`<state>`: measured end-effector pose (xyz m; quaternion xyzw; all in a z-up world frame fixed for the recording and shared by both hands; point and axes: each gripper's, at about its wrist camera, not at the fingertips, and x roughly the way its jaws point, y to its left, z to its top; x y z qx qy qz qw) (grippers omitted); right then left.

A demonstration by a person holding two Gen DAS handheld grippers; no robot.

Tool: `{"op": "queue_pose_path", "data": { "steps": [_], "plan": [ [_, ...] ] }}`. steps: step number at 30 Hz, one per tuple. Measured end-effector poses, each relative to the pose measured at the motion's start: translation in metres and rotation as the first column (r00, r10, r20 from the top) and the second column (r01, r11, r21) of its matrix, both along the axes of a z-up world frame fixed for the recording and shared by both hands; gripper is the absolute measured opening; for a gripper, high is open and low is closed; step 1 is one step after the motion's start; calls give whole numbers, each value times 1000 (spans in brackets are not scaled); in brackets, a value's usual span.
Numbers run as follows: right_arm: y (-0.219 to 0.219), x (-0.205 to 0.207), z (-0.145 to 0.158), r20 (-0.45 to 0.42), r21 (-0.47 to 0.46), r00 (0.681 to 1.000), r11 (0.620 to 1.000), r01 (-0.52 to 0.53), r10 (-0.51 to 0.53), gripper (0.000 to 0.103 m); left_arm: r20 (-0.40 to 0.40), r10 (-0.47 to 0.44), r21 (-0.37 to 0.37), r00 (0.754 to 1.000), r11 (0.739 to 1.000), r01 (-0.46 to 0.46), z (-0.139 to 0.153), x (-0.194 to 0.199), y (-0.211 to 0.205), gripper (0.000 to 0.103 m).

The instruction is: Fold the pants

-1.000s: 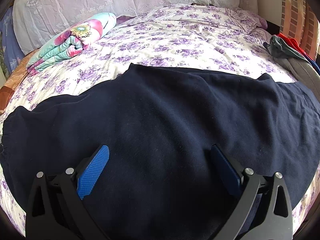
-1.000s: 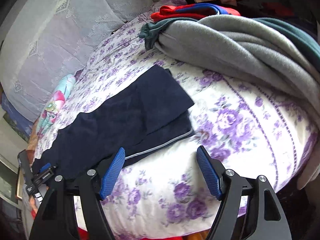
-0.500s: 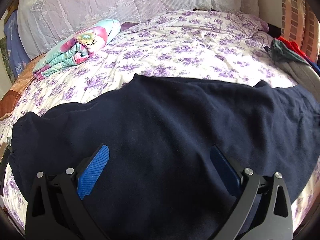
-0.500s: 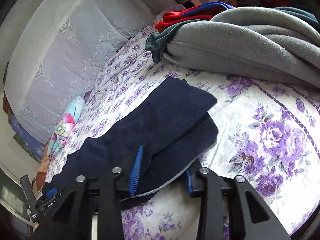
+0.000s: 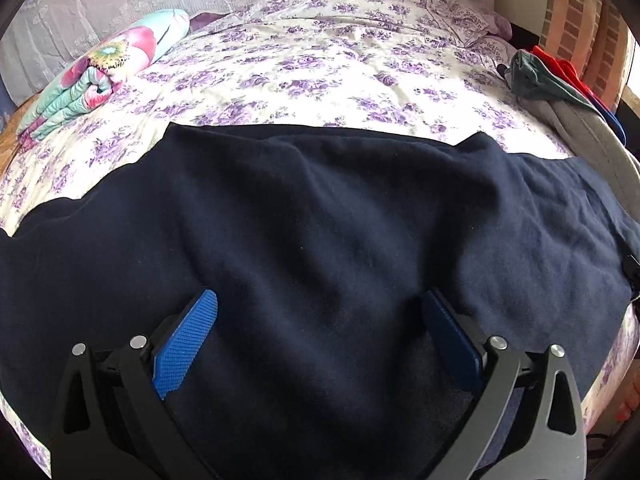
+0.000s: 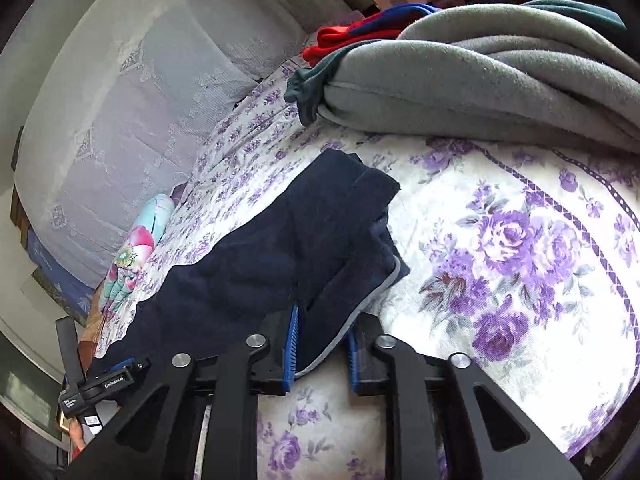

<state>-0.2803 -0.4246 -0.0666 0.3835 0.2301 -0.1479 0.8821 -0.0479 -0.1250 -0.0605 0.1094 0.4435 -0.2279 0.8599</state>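
Observation:
Dark navy pants (image 5: 320, 220) lie across the flowered bed, filling the lower half of the left wrist view. My left gripper (image 5: 319, 296) hovers open over their wide part, with nothing between its blue pads (image 5: 188, 340). In the right wrist view the pants' (image 6: 280, 256) leg ends point toward the far right, and the grey-trimmed hem (image 6: 360, 304) runs into my right gripper (image 6: 322, 350). That hem is bunched between the narrow jaws, touches both pads and lifts off the sheet. The jaws are opening slightly.
A pile of grey, teal, red and blue clothes (image 6: 480, 68) lies just beyond the leg ends. A folded flowered quilt (image 5: 100, 72) sits at the bed's far left, against the pale headboard cushions (image 6: 140, 120). The purple-flowered sheet (image 6: 520, 248) shows to the right of the pants.
My right gripper went from wide open beside the hem to narrow jaws around it, and the leg ends have risen. The left gripper slid sideways over the pants and stayed open.

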Motion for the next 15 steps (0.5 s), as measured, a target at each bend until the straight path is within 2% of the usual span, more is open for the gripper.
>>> {"op": "queue_pose_path", "data": {
  "steps": [2,3,4,5,7,9,10,11,13,15],
  "plan": [
    [2,7,4,14,-3,1000,1000,3,-3,55,-1,-1,-20,1000,1000,1,6,-2,0,99],
    [4,12,6,3,-27,1000,1000,7,-7,51,-2,-3,-37,1000,999,3,10,-3,0,99],
    [4,14,8,14,-40,1000,999,20,-19,40,-4,3,-55,1000,998,-3,13,-3,0,99],
    [5,13,13,49,-46,998,999,29,-27,18,-10,13,-74,1000,997,-13,17,-4,0,99],
    [10,11,30,87,-108,996,994,11,-2,17,-26,26,-93,999,995,-28,20,-4,-3,99],
    [17,12,37,44,-220,999,975,21,-11,17,-49,53,-68,997,996,-57,13,0,-10,99],
    [17,13,33,9,-246,1000,969,22,-21,17,-64,85,-23,994,996,-87,3,2,-16,99],
    [16,14,24,-34,-253,999,967,19,-28,17,-51,104,19,993,995,-103,-6,3,-21,99],
    [13,11,2,-81,-217,996,976,28,-47,17,5,109,45,994,993,-109,-6,-4,-26,99],
    [17,4,-5,-62,-231,996,972,42,-58,17,-21,106,34,994,994,-105,-5,-1,-21,99]
  ]
}}
